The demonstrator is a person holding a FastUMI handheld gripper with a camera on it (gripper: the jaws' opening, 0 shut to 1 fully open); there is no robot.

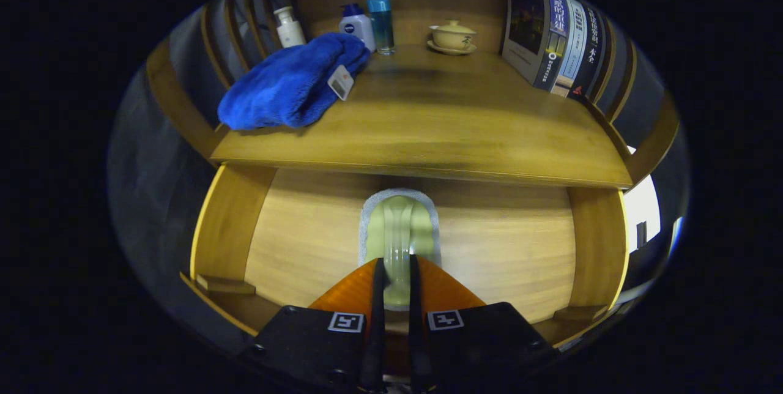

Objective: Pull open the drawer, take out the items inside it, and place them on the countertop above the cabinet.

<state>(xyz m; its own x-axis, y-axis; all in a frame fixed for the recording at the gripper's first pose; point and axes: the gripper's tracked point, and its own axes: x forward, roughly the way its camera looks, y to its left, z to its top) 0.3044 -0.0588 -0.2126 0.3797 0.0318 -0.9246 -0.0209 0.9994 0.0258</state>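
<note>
One blue towel (290, 85) already lies on the table (440, 131) at ten o'clock; below, the drawer (306, 241) stands open, where the hand-held gripper (396, 275) is clenched on a pale green sponge (400, 226), apparently the last item.

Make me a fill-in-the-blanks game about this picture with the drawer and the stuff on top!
1. The gripper is shut on a pale green item over the open ____.
2. The fluffy towel lying on the countertop is ____ in colour.
3. The lidded cup at the back sits on a ____.
4. Leaning at the countertop's far side, opposite the towel, is a row of ____.

Missing words: drawer; blue; saucer; books
</note>
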